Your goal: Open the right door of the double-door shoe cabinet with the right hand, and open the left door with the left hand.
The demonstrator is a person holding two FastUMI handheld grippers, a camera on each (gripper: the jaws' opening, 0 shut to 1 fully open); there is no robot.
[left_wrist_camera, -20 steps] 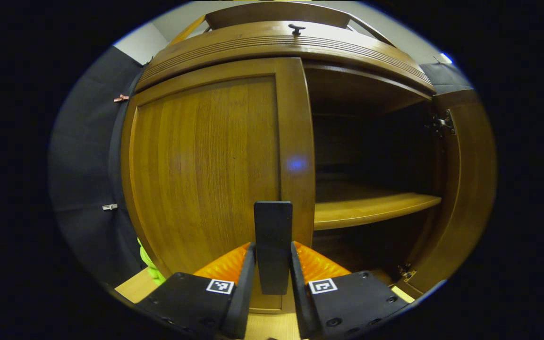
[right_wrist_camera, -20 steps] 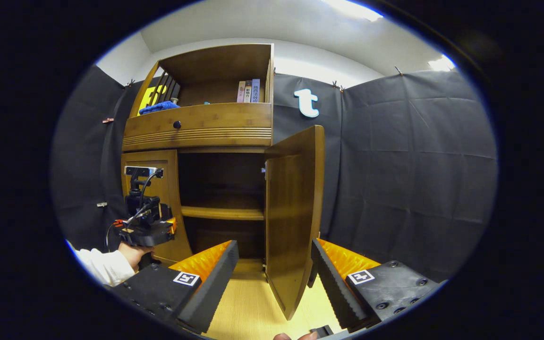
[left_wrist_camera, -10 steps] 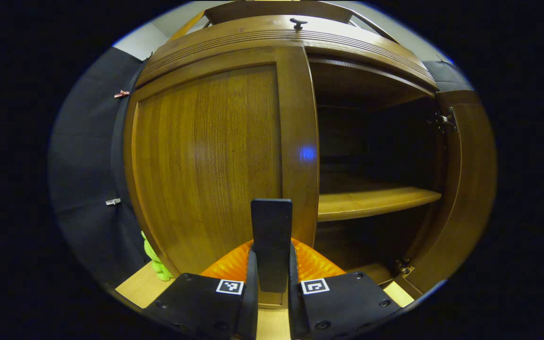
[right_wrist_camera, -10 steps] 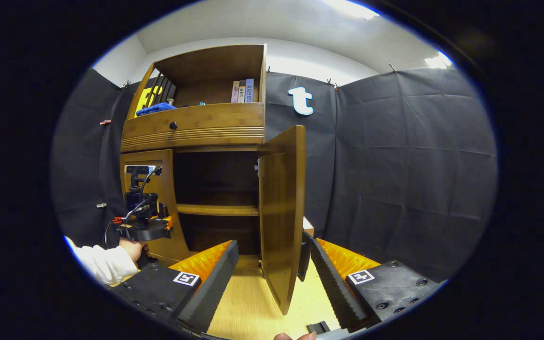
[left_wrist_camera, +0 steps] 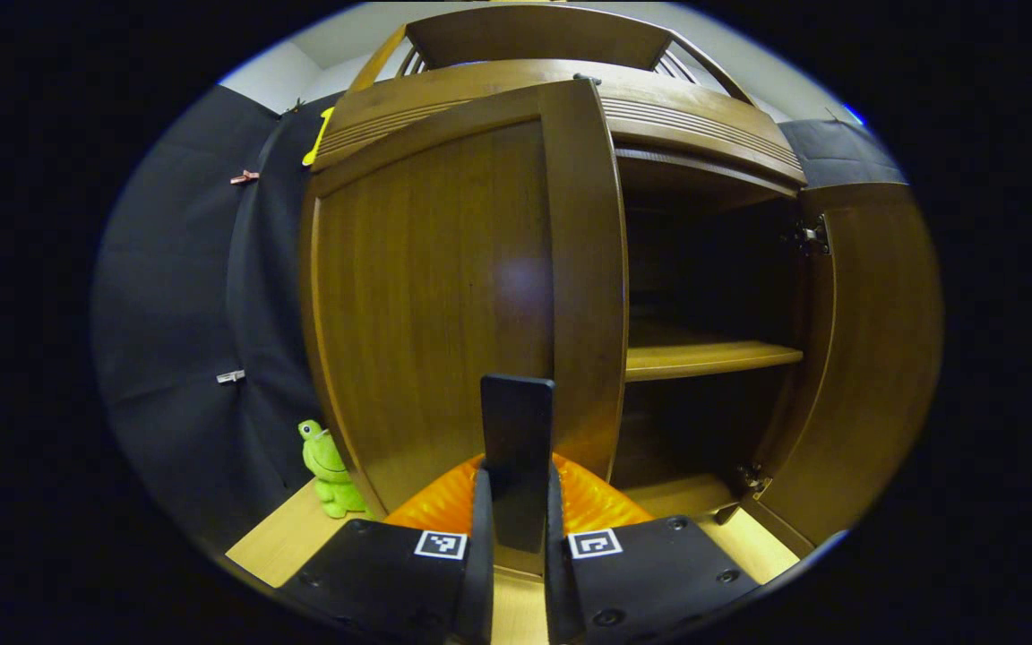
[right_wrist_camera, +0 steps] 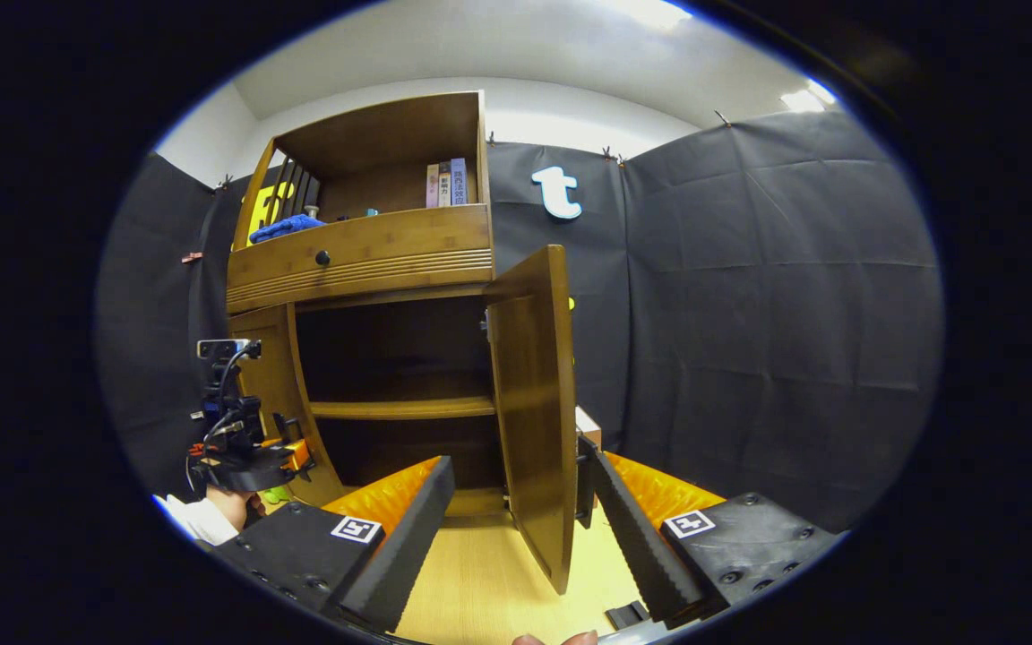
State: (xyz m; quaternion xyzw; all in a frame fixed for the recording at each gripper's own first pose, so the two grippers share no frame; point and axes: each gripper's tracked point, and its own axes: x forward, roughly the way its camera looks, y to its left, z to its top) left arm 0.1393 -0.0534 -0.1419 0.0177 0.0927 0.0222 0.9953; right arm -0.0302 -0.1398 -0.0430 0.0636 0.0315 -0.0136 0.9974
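Observation:
In the left gripper view, the wooden cabinet's left door (left_wrist_camera: 444, 296) stands partly swung out. My left gripper (left_wrist_camera: 516, 488) is shut on its upright black handle (left_wrist_camera: 517, 421). The right door (left_wrist_camera: 874, 358) stands wide open, baring the inner shelf (left_wrist_camera: 704, 358). In the right gripper view my right gripper (right_wrist_camera: 516, 461) is open. The right door (right_wrist_camera: 529, 412) hangs edge-on between its spread fingers, and neither finger presses on it. Farther left, a hand holds the left gripper (right_wrist_camera: 243, 448) at the left door (right_wrist_camera: 272, 394).
A green frog toy (left_wrist_camera: 328, 459) sits on the wooden floor (left_wrist_camera: 283, 537) left of the cabinet. Above the doors are a drawer with a knob (right_wrist_camera: 322, 258), a blue cloth (right_wrist_camera: 288, 226) and books (right_wrist_camera: 444, 184). A small black piece (right_wrist_camera: 628, 614) lies on the floor.
The left door has swung outward with my left gripper shut on its handle, uncovering the frog toy. My right gripper stays open and the right door has shifted slightly left in its view.

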